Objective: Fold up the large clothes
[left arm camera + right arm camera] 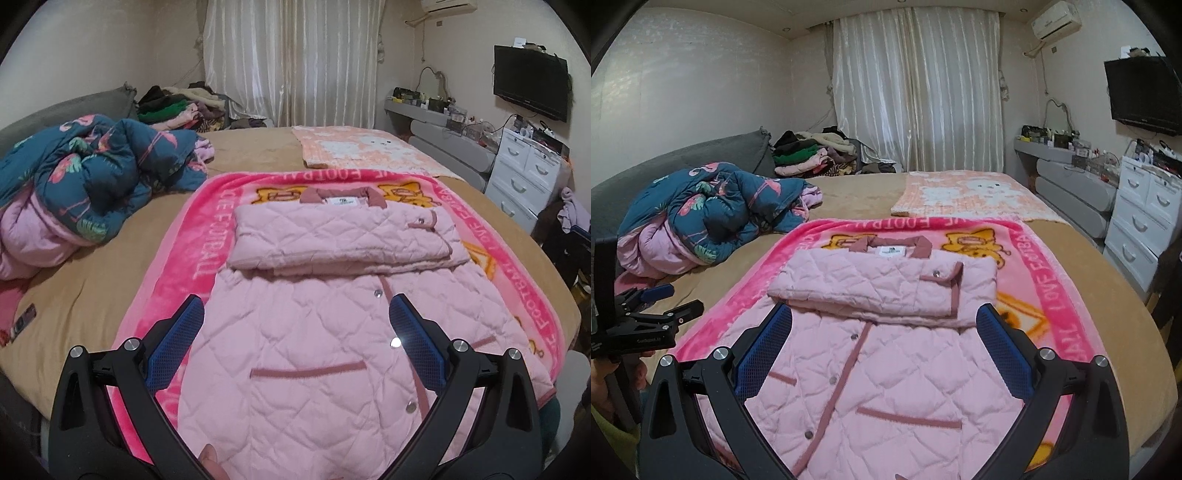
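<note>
Parts hidden or cut off in our two views

We lose the pink jacket's (314, 350) hem at the bottom edge; its collar label (891, 251) is too small to read; the television (1145, 94) runs off right.

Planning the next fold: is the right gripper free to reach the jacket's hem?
Probably yes: the right gripper is open over the pink quilted jacket, with nothing lying between.

crumpled teal quilt (92, 177), clothes pile (816, 153), wall tv (530, 86), white drawers (1141, 210).
</note>
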Action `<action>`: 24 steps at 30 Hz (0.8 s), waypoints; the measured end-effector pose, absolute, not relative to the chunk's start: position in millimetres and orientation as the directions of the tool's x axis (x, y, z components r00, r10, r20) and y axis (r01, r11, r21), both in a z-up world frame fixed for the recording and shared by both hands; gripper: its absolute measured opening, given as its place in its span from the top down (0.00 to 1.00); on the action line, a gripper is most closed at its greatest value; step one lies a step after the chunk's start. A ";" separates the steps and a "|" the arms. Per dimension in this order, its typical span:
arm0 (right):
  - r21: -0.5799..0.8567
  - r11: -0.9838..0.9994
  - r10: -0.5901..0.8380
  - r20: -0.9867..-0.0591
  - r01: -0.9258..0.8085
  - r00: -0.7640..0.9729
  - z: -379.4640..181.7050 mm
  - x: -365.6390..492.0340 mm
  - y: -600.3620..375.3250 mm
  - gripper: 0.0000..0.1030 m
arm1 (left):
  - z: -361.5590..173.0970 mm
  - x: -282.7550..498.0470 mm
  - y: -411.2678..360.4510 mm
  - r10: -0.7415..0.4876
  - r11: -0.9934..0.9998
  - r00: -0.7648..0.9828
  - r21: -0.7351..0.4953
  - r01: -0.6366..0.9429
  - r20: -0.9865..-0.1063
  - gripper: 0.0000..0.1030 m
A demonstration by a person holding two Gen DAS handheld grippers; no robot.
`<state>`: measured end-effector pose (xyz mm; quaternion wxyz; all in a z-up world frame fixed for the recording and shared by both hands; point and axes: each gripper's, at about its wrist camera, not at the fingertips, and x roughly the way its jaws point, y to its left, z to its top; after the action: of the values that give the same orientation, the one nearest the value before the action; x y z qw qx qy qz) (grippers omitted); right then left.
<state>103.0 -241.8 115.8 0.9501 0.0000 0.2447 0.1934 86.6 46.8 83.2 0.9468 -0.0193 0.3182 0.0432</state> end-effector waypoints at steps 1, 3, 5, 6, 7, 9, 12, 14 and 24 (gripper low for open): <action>0.094 0.926 0.366 -0.469 -0.366 0.804 112.6 100.3 -244.3 0.04 | 79.5 82.5 48.2 0.071 0.995 0.792 -0.011 -0.098 -0.607 0.09; 0.098 0.930 0.356 -0.480 -0.354 0.802 104.6 94.8 -250.9 0.04 | 73.9 76.0 50.2 0.075 0.994 0.789 -0.016 -0.107 -0.609 0.09; 0.106 0.934 0.347 -0.493 -0.340 0.798 95.7 89.9 -258.9 0.04 | 68.0 69.7 53.5 0.076 0.993 0.786 -0.029 -0.118 -0.614 0.09; 0.108 0.938 0.338 -0.500 -0.330 0.797 91.2 87.0 -263.0 0.04 | 64.5 65.9 55.1 0.070 0.992 0.785 -0.041 -0.121 -0.615 0.09; 0.110 0.939 0.335 -0.503 -0.326 0.796 87.9 84.8 -265.8 0.04 | 62.3 63.3 56.0 0.068 0.992 0.785 -0.045 -0.122 -0.615 0.09; 0.118 0.942 0.327 -0.517 -0.313 0.791 77.9 79.1 -273.3 0.04 | 56.7 58.8 57.8 0.072 0.991 0.783 -0.045 -0.127 -0.618 0.09; 0.121 0.948 0.311 -0.535 -0.293 0.785 64.3 73.6 -283.0 0.04 | 49.2 54.1 58.9 0.073 0.990 0.779 -0.046 -0.130 -0.622 0.09; 0.124 0.955 0.293 -0.546 -0.270 0.785 53.6 70.3 -291.3 0.04 | 41.3 50.1 60.9 0.073 0.990 0.776 -0.048 -0.131 -0.627 0.09; 0.141 0.970 0.244 -0.620 -0.200 0.746 8.6 59.0 -325.6 0.04 | -5.8 43.1 79.9 0.101 0.987 0.706 -0.021 -0.162 -0.701 0.09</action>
<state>59.0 -325.6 8.6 0.9338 0.0329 0.3359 0.1186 43.1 79.9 -5.8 0.9226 -0.0406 0.3769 0.0712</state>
